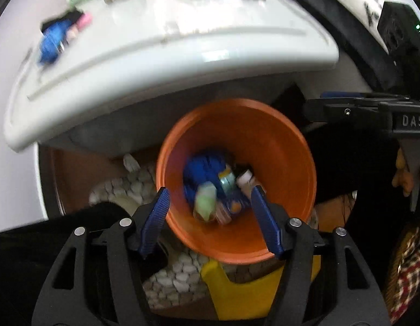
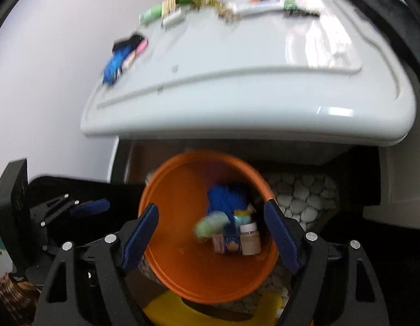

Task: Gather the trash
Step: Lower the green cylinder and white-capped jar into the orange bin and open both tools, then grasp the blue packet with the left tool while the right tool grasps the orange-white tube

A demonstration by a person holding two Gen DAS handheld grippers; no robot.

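Biggest risk from here, I'd say: the orange bucket sits tucked half under the lip of the white table, so anything dropped from the far side could bounce off the rim onto the pebble floor. Both tongs hang over it with jaws apart and nothing in them, left gripper and right gripper alike. The bucket already holds a blue crumpled bag, a pale green wrapper, a small carton and a white-capped jar (blurry, so rough guesses). More trash waits on the table's far left.
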